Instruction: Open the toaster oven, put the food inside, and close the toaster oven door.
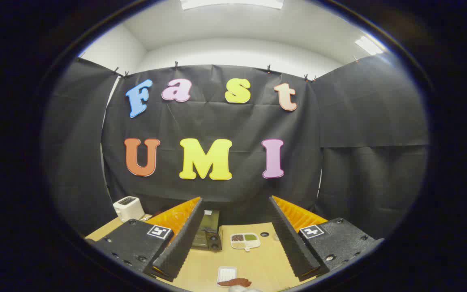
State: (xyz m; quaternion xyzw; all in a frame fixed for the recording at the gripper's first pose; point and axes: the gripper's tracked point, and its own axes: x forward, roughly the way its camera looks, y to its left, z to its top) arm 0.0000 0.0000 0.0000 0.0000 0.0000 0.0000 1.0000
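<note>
Jaws spread wide, empty; toaster oven (207,235) and divided dish (245,241) beyond; food (235,282) on tray (226,273) below.

The gripper (235,211) has two long wedge-shaped fingers (183,239) with ridged, sawtooth inner faces. Each sits on a blocky black mount studded with screws and carries a square black-and-white marker tag (159,232) on top.

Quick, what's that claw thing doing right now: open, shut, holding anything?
Gripper: open, fingers spread wide, holding nothing, above the table.
</note>
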